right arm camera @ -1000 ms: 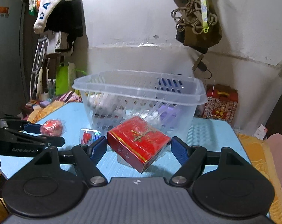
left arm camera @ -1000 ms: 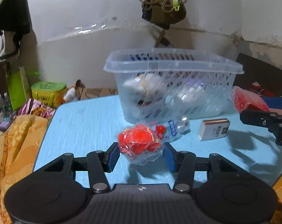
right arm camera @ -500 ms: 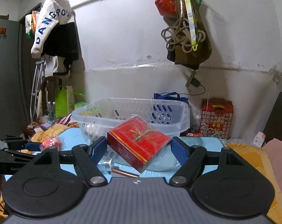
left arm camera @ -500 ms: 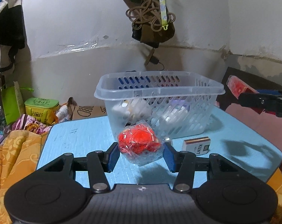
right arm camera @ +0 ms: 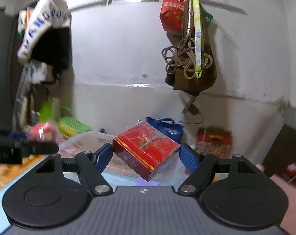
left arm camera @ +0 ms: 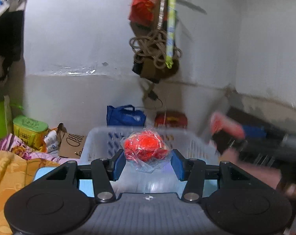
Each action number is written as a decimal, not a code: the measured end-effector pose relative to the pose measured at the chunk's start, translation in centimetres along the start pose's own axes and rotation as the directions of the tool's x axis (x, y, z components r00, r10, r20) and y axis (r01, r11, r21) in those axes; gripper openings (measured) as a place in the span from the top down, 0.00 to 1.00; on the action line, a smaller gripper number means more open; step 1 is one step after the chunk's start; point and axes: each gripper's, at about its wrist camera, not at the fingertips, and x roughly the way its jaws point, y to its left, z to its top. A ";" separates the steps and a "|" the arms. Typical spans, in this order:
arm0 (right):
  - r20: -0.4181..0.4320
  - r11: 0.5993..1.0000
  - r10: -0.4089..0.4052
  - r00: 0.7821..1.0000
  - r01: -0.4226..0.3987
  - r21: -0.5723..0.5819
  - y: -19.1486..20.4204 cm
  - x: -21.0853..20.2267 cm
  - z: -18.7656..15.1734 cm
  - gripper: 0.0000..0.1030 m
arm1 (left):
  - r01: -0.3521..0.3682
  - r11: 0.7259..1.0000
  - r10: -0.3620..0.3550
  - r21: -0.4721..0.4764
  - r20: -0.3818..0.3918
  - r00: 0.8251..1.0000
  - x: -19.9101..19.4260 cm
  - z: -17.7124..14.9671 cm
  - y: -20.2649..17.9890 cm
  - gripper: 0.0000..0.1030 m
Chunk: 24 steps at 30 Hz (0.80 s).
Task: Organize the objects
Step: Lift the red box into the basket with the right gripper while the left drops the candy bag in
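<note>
**Both grippers loaded above basket**

Left gripper (left arm camera: 148,161): 2 blue pads clamp a red item in clear wrap (left arm camera: 146,146), held over the clear plastic basket (left arm camera: 100,139), nearer its left side.

Right gripper (right arm camera: 146,156): pads clamp a tilted red box (right arm camera: 146,149), above the basket's right side; rim blurred.

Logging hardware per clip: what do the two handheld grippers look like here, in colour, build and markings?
Both match. The left gripper and right gripper have black linkage arms with silver pivot bolts, blue textured fingers, two round black discs either side of a grey ribbed body, and a small round emblem at its centre. No cables or sleeves show. Seen from the right wrist, the left gripper's side is plain black; blur hides any lettering.
</note>
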 end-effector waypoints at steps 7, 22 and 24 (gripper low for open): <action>-0.064 1.000 -0.006 0.998 0.008 0.026 -1.5 4.8 -0.6 0.24 | -0.050 0.998 0.048 -0.028 -0.070 0.996 7.4 2.0 -0.2 0.47; 0.083 0.992 -0.020 0.996 0.009 0.130 -1.8 -3.5 -4.4 0.00 | -0.053 0.999 0.053 -0.009 0.051 0.997 2.5 -1.1 0.3 0.00; 0.056 0.983 0.007 0.998 -0.017 0.181 -1.9 -4.2 -5.8 0.00 | -0.049 0.999 0.049 -0.002 0.035 0.998 1.7 -2.7 0.2 0.00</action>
